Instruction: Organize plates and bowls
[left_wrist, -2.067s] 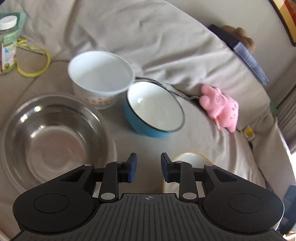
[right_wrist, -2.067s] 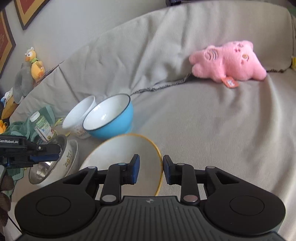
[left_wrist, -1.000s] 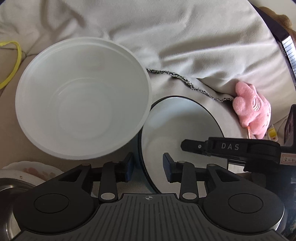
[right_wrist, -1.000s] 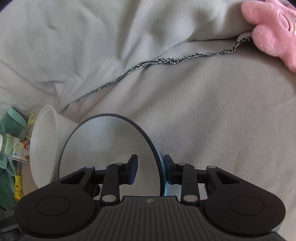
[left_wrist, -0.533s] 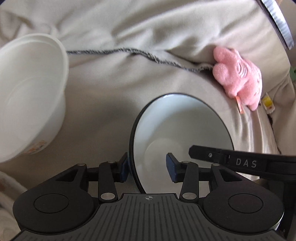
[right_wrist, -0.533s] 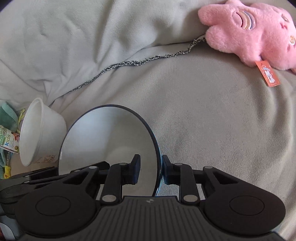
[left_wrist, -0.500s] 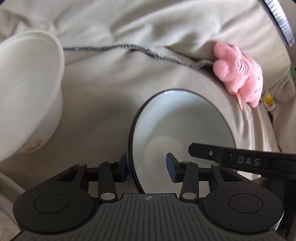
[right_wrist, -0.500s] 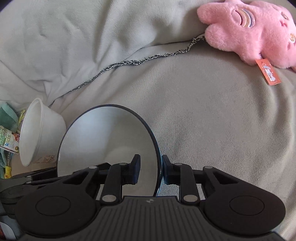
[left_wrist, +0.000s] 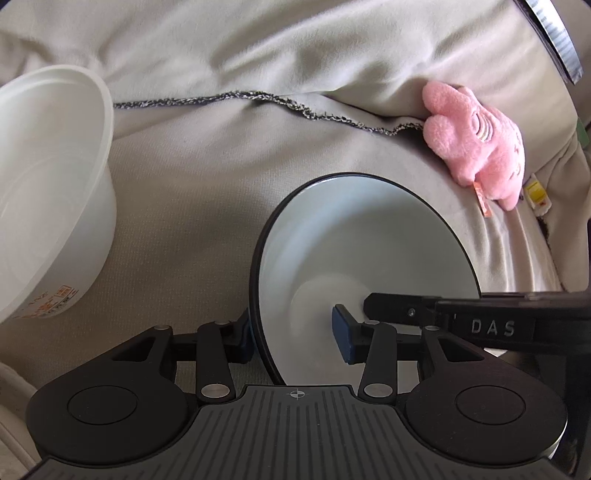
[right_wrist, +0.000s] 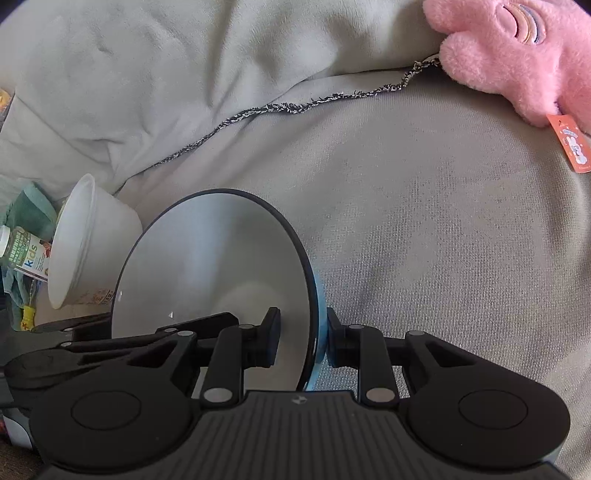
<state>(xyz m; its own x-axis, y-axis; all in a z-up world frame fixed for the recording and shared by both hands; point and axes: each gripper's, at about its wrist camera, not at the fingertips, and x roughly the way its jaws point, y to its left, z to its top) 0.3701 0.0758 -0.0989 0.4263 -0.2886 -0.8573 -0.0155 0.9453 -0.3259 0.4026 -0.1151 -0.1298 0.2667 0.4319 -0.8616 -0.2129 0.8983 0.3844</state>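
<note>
Clearly blue bowl (right_wrist: 207, 273) tilted, opening leftward, right gripper (right_wrist: 301, 341) clamped on rim

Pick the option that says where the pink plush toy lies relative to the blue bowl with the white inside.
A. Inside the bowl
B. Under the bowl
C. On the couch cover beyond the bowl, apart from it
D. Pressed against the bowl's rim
C: the pink plush toy lies on the grey couch cover by the fold, with bare fabric between it and the blue bowl.
</note>
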